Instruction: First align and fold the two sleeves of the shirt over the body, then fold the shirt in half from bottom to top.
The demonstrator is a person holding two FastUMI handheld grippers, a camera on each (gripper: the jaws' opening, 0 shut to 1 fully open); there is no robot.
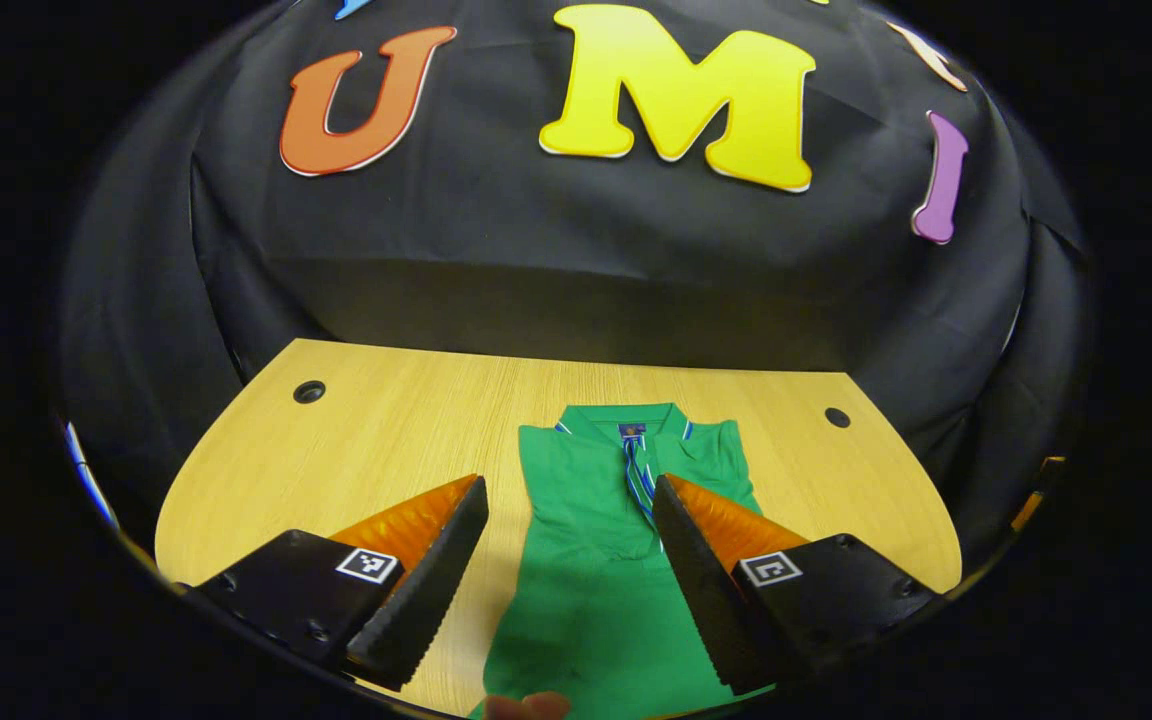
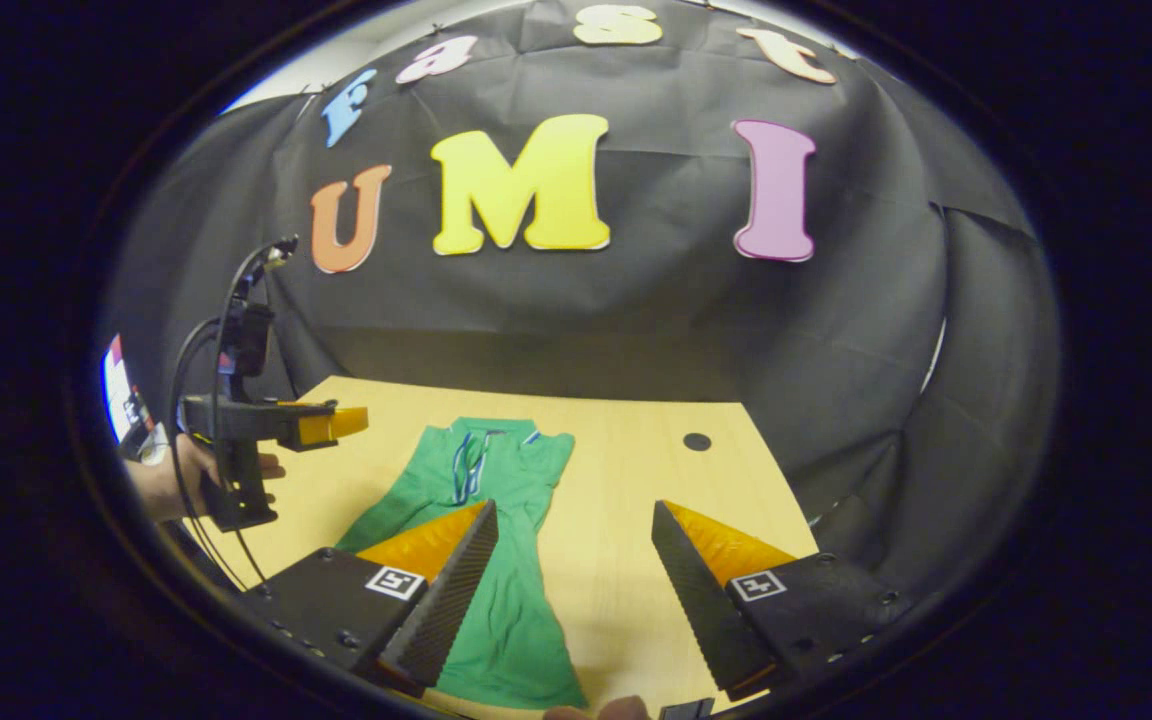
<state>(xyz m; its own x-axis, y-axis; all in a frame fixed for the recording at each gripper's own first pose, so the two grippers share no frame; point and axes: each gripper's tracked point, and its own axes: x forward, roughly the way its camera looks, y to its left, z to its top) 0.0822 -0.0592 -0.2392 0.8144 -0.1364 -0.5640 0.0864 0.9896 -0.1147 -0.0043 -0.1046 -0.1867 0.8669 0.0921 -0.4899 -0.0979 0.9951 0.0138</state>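
Observation:
A green polo shirt (image 1: 596,560) lies flat on the wooden table (image 1: 396,430), collar toward the far wall, both sleeves folded in over the body. My left gripper (image 1: 568,490) hovers open above the shirt's chest, nothing between its fingers. In the right gripper view the same shirt (image 2: 481,520) runs from the far middle toward the near edge. My right gripper (image 2: 574,515) is open above the table, just right of the shirt's right side. The left gripper (image 2: 336,424) appears there too, held in a hand (image 2: 181,480) above the table's left part.
The table has a round cable hole at each far corner (image 1: 309,391) (image 1: 837,417). Black cloth walls close in behind and on both sides. A fingertip (image 1: 526,706) shows at the bottom edge. Cables (image 2: 221,330) rise from the left gripper.

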